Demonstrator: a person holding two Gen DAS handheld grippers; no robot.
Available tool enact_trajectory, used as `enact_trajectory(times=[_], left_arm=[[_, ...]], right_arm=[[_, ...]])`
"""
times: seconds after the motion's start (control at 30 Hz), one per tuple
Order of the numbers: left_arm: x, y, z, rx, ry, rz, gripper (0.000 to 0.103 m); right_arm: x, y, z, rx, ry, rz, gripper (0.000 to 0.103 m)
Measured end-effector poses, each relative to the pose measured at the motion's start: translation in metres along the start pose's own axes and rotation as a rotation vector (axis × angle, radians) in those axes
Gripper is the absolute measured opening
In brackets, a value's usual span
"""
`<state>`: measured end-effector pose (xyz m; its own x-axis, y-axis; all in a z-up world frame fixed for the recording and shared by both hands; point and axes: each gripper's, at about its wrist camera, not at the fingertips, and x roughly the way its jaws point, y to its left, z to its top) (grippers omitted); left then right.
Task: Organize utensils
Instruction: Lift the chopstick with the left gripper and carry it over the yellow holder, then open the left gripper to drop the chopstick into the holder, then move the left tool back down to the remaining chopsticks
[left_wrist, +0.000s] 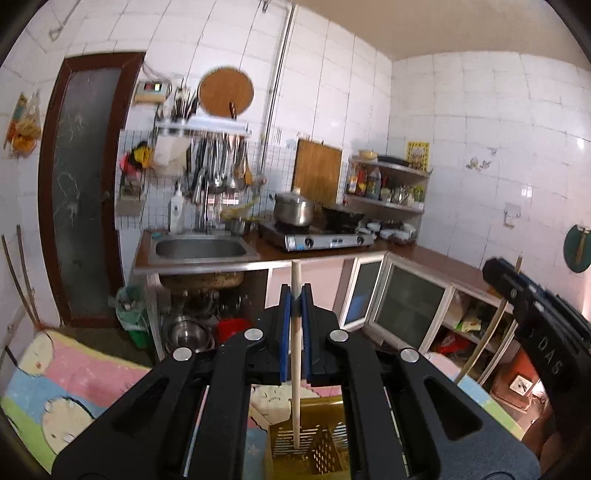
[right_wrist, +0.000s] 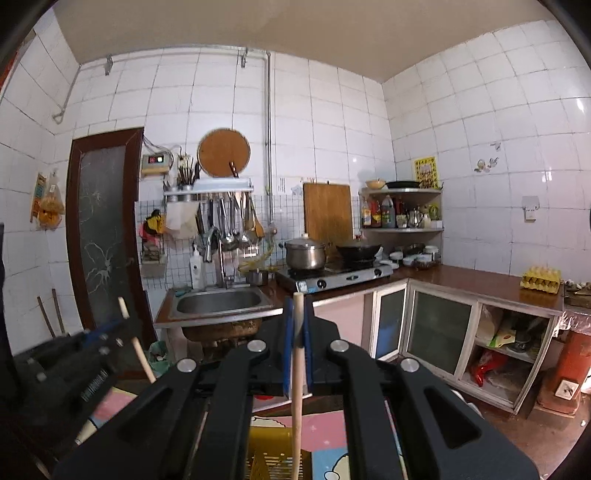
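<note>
Each gripper, left (left_wrist: 295, 291) and right (right_wrist: 298, 306), is clenched on a wooden chopstick (left_wrist: 296, 354) held upright over the yellow slotted utensil basket (left_wrist: 314, 450) below, so lowering both straight in seems next.

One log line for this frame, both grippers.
left gripper: shut on wooden stick | right gripper: shut on second wooden stick | yellow slotted basket: below both | sticks: upright, above basket
</note>
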<state>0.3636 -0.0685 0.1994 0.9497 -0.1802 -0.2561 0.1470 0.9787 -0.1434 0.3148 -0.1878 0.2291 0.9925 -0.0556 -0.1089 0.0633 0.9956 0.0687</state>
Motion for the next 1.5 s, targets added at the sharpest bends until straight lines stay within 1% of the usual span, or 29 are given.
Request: enact_trajectory(times=[0.13, 0.3, 0.4, 0.47, 0.5, 0.53, 0.57, 0.6, 0.63, 0.67, 0.73, 0.77, 0.83, 0.93, 0.97, 1.0, 1.13, 1.17, 1.23, 1.3, 1.37, 1.43, 1.5], left_arm=[[0.035, 0.009, -0.035, -0.017, 0.076, 0.010, 0.004], [0.050, 0.019, -0.062, -0.008, 0.132, 0.030, 0.004], [0.047, 0.022, -0.066, 0.005, 0.141, 0.043, 0.004], [0.036, 0.025, -0.061, 0.009, 0.134, 0.049, 0.007], [0.030, 0.027, -0.057, 0.012, 0.128, 0.054, 0.015], [0.018, 0.028, -0.051, 0.014, 0.115, 0.064, 0.034], [0.008, 0.030, -0.046, 0.013, 0.100, 0.077, 0.045], [-0.001, 0.030, -0.043, 0.013, 0.088, 0.090, 0.065], [-0.016, 0.032, -0.039, 0.018, 0.067, 0.110, 0.078], [-0.026, 0.033, -0.037, 0.022, 0.049, 0.117, 0.081], [-0.049, 0.033, -0.035, 0.040, 0.017, 0.136, 0.098], [-0.062, 0.034, -0.038, 0.053, 0.003, 0.151, 0.098], [-0.078, 0.035, -0.044, 0.067, 0.004, 0.167, 0.098], [-0.090, 0.041, -0.062, 0.069, 0.071, 0.178, 0.098], [-0.093, 0.045, -0.073, 0.062, 0.108, 0.174, 0.098], [-0.093, 0.048, -0.083, 0.057, 0.141, 0.174, 0.098], [-0.088, 0.059, -0.128, 0.062, 0.254, 0.190, 0.098], [-0.085, 0.063, -0.136, 0.065, 0.275, 0.196, 0.098], [-0.078, 0.069, -0.159, 0.072, 0.342, 0.204, 0.098], [-0.074, 0.075, -0.178, 0.058, 0.392, 0.201, 0.098], [-0.067, 0.080, -0.195, 0.039, 0.438, 0.209, 0.098], [-0.059, 0.085, -0.211, 0.027, 0.488, 0.237, 0.098], [-0.054, 0.085, -0.224, 0.028, 0.522, 0.234, 0.098]], right_arm=[[0.033, -0.003, -0.039, -0.004, 0.070, 0.008, 0.005], [0.059, -0.010, -0.085, 0.005, 0.178, 0.017, 0.005], [0.061, -0.013, -0.093, 0.006, 0.213, 0.027, 0.005], [0.055, -0.015, -0.087, -0.010, 0.211, 0.021, 0.006], [0.049, -0.016, -0.082, -0.021, 0.209, 0.010, 0.007], [0.042, -0.019, -0.077, -0.023, 0.209, 0.005, 0.014], [0.034, -0.021, -0.071, -0.018, 0.208, -0.002, 0.038], [0.024, -0.025, -0.065, -0.008, 0.203, -0.011, 0.052], [0.016, -0.029, -0.061, 0.000, 0.197, -0.018, 0.062], [0.006, -0.032, -0.056, 0.002, 0.195, -0.027, 0.062], [-0.015, -0.039, -0.056, -0.004, 0.214, -0.060, 0.062], [-0.023, -0.042, -0.059, -0.005, 0.228, -0.067, 0.062], [-0.038, -0.048, -0.070, -0.003, 0.265, -0.082, 0.063], [-0.059, -0.057, -0.101, 0.012, 0.346, -0.104, 0.063], [-0.062, -0.058, -0.108, 0.013, 0.361, -0.107, 0.063], [-0.069, -0.060, -0.123, 0.008, 0.390, -0.120, 0.063], [-0.083, -0.066, -0.169, -0.014, 0.480, -0.157, 0.063], [-0.085, -0.068, -0.182, -0.013, 0.510, -0.162, 0.063], [-0.087, -0.070, -0.204, -0.003, 0.563, -0.183, 0.063], [-0.089, -0.072, -0.223, 0.008, 0.609, -0.193, 0.063], [-0.087, -0.075, -0.236, 0.014, 0.647, -0.216, 0.063], [-0.087, -0.076, -0.248, 0.022, 0.676, -0.233, 0.063], [-0.086, -0.076, -0.259, 0.025, 0.714, -0.242, 0.062]])
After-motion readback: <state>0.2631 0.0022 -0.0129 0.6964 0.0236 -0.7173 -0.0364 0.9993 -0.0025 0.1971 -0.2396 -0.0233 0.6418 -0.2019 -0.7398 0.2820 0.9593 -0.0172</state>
